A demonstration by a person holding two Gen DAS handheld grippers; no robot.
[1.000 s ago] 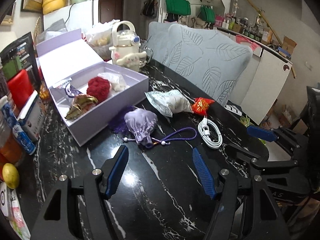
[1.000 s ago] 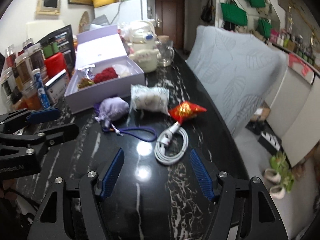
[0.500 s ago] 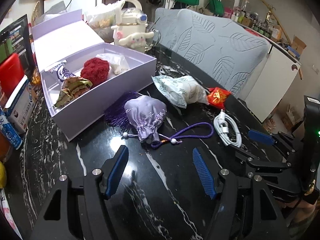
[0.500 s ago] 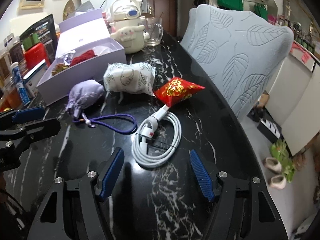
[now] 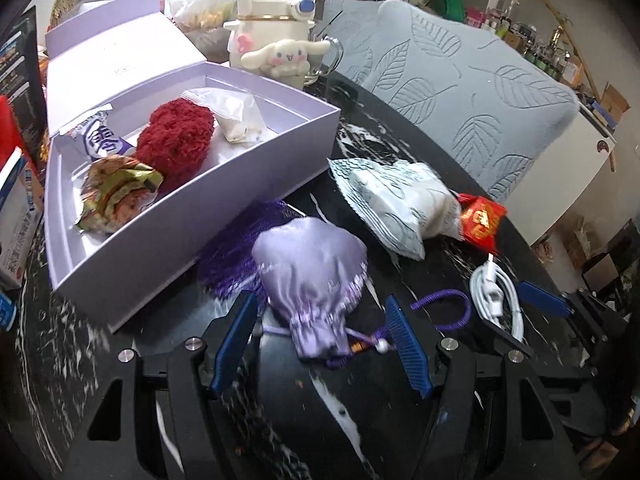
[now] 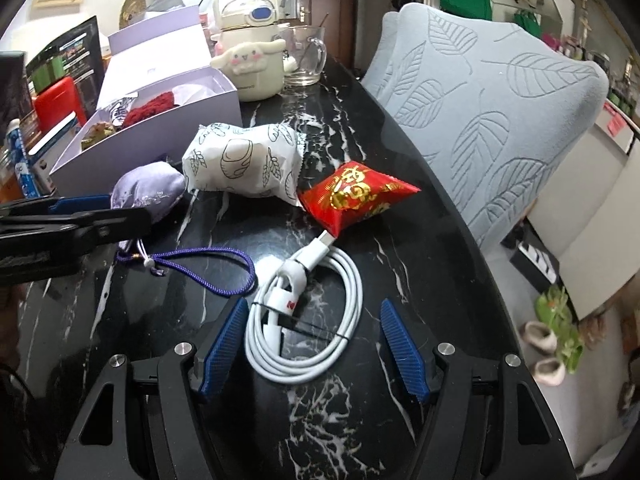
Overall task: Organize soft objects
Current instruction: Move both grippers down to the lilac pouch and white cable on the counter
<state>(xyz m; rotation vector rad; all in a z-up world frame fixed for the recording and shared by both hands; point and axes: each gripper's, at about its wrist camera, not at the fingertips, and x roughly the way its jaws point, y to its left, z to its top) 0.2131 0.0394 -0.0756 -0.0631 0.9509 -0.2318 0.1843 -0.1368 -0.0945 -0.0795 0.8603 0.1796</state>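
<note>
Both grippers have dropped closer to the black marble table (image 6: pixel 420 216) since a second ago, the left gripper (image 5: pixel 320 344) now straddling the lilac satin pouch (image 5: pixel 312 272) and the right gripper (image 6: pixel 312 344) straddling the coiled white cable (image 6: pixel 308 320). Neither has clenched: each pair of blue pads stands apart with clear table showing beside the object between them.

The pouch lies just in front of the open lavender box (image 5: pixel 240 204), touching a purple mesh bag (image 5: pixel 232 252) behind it. The box already holds a red fuzzy ball (image 5: pixel 176 144), a brocade bundle (image 5: pixel 116 196) and two wrapped packets. A white printed packet (image 6: pixel 244 164) and a red foil packet (image 6: pixel 356 196) wait on the table near the cable.

To grip well, the left pads should probably close on the pouch's gathered neck or mid-body, not on the purple cord (image 6: pixel 208 268), which trails toward the cable and could drag it along. Satin will likely slip, so a firm, centred squeeze seems wise before lifting over the box wall.

Motion blur softens the left view, so contact between the pouch and the pads is hard to judge. The mesh bag is largely hidden behind the pouch, and the right gripper appears only as an edge in the left view.
</note>
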